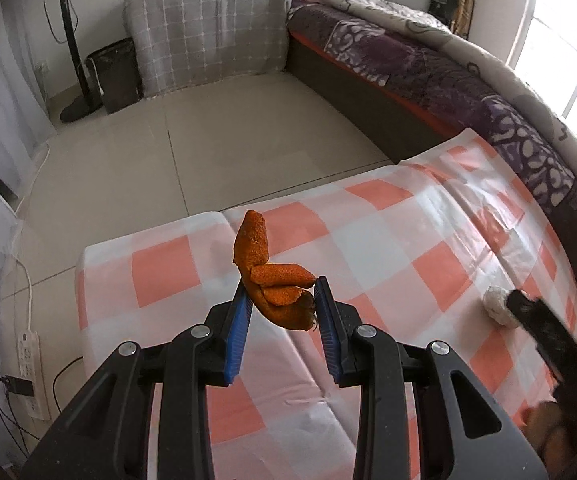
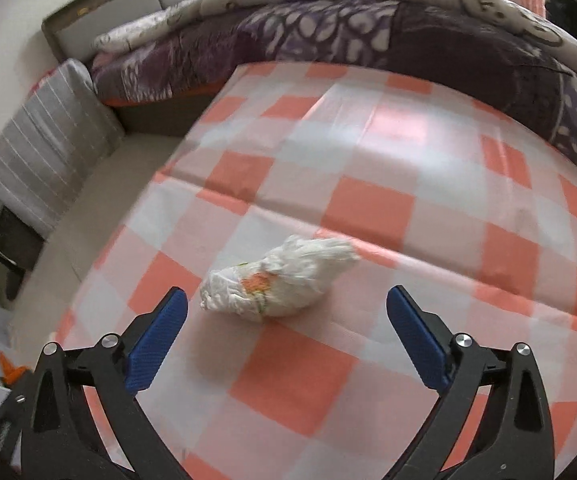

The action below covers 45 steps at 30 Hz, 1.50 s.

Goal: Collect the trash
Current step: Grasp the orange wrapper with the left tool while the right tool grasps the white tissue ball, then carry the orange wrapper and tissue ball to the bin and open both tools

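One piece is collected: the left hand-held gripper (image 1: 282, 300) pinches the orange peel (image 1: 272, 276) above the checked desk (image 1: 388, 240), angled downward. The crumpled white wrapper (image 2: 276, 284) lies on the desk, uncollected; the right hand-held gripper (image 2: 286, 306) tilts down over it, jaws spread wide either side, not touching

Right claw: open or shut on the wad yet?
Open. The right claw has blue pads spread wide, clear of the white wad on the checked cloth.

Rough, dry orange peel (image 1: 272, 280); crinkly white paper ball (image 2: 276, 286); smooth shiny checked plastic tablecloth (image 2: 368, 204); ridged blue pads (image 1: 240, 324).
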Tool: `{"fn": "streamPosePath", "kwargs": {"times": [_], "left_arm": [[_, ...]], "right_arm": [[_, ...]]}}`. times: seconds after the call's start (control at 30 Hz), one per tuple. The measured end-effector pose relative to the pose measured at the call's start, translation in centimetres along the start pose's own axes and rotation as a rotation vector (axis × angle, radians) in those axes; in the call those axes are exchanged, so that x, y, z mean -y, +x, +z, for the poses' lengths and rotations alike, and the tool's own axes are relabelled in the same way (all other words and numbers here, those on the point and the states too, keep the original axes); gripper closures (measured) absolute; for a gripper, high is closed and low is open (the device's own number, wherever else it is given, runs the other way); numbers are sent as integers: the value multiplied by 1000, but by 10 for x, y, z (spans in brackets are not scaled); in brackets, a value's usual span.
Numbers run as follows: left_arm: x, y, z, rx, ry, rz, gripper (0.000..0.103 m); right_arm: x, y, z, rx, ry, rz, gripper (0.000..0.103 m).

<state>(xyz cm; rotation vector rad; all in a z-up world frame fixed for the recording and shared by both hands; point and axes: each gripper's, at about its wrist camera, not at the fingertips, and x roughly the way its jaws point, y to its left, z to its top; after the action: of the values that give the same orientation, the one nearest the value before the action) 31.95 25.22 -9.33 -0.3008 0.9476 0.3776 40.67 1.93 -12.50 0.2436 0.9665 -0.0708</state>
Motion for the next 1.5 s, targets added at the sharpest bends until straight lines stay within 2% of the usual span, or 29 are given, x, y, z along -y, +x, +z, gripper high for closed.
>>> {"fn": "streamPosePath", "kwargs": {"times": [0.1, 0.2, 0.23, 0.27, 0.4, 0.5, 0.8, 1.0, 1.2, 1.5], "left_arm": [[-4, 2, 1, -4, -1, 3, 71], [-6, 2, 0, -6, 10, 8, 71], [-7, 1, 1, -6, 12, 7, 71], [-7, 1, 0, -5, 12, 7, 71], [-9, -5, 3, 13, 10, 6, 71], [-9, -16, 6, 42, 10, 7, 71], [4, -61, 9, 130, 44, -17, 71], [29, -91, -1, 179, 110, -33, 71], [63, -119, -20, 224, 206, -58, 71], [113, -147, -57, 234, 315, -124, 71]], "right_arm": [[-6, 14, 0, -9, -5, -25, 9], [-11, 20, 1, -6, -48, -59, 41], [-13, 18, 1, 7, -78, -70, 49], [-14, 13, 0, 19, -93, -67, 52], [-16, -11, -5, 90, -146, -68, 53], [-13, -32, -7, 107, -160, -59, 53], [19, -106, -4, 209, -130, -87, 52], [61, -152, -6, 264, -75, -117, 52], [108, -177, -20, 287, -28, -144, 52], [194, -215, -47, 294, 71, -200, 52]]}}
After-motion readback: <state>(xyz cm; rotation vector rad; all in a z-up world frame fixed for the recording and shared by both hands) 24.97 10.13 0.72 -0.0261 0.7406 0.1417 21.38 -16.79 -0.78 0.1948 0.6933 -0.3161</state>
